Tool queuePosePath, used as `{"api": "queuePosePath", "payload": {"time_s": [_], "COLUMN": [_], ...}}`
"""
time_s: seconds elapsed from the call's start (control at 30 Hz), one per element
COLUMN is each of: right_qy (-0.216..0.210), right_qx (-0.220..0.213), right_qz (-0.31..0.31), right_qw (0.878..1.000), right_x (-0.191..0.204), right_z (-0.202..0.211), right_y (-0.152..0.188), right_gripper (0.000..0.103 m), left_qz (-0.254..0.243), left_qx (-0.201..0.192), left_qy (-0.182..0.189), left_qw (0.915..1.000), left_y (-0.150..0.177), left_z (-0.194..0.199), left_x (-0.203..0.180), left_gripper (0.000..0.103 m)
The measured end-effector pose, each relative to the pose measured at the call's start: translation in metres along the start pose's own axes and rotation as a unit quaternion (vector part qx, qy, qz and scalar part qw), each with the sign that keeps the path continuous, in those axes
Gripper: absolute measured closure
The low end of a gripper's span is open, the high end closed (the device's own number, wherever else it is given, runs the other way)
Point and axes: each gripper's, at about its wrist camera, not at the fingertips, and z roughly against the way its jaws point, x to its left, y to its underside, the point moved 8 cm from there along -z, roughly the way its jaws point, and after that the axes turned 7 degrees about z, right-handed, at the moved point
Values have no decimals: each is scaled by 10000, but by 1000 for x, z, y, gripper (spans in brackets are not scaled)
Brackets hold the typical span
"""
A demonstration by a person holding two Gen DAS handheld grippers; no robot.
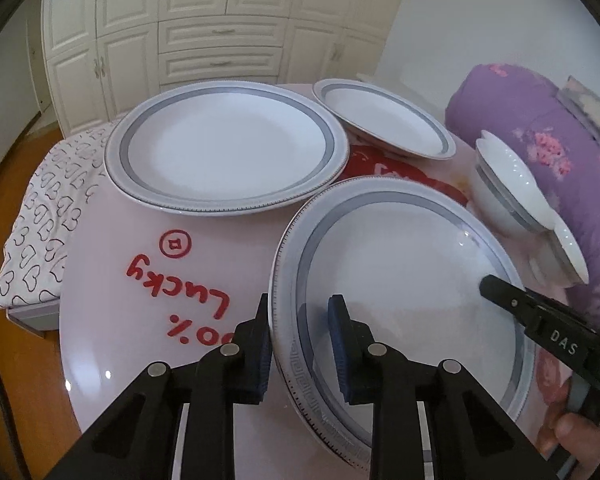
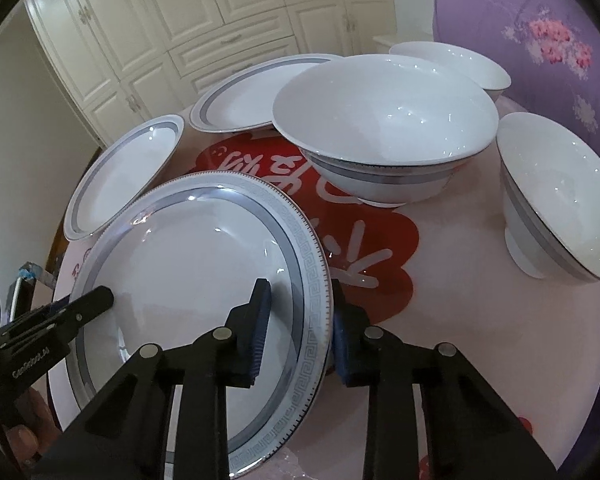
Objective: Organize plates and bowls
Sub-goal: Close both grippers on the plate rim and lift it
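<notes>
Between both grippers: round white ceramic plate with grey key-pattern band [image 1: 396, 280].
Left gripper [image 1: 300, 340]: pinching its left rim.
Right gripper [image 2: 300, 328]: pinching its right rim.
Beyond left gripper: large grey-banded plate [image 1: 224, 156], overlapping held plate's far edge.
Ahead of right gripper: large white bowl [image 2: 384, 128].

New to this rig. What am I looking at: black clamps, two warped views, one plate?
No robot arm here: a person holds a two-finger gripper in each hand, each with a fisheye camera looking along its fingers. One picture comes from the left gripper, one from the right gripper. Both have their jaws shut on opposite rims of the same patterned plate. Also on the round table: two more banded plates, a large one and a smaller one, a large white bowl and smaller bowls.
</notes>
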Motion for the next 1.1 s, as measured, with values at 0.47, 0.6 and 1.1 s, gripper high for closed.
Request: {"api": "queuePosePath", "payload": {"time_s": [0.47,0.6,1.1], "right_qy": [-215,-334,-498], "right_qx": [-112,-126,-64], "right_qz": [199,322,652], "right_qw": [9995,9988,9966], "right_x": [36,57,106], "right_z": [13,17,19], "right_y": [1,6,28], "right_gripper": [77,77,77], "left_qz": [176,257,515], "left_qx": [-312,-444,-479], "left_qy": [-46,-113,-324], "left_qw": [9993,9986,9970], "left_y": [8,15,60], "left_z": [45,66,114], "left_x": [27,40,83], "left_gripper": [82,82,82]}}
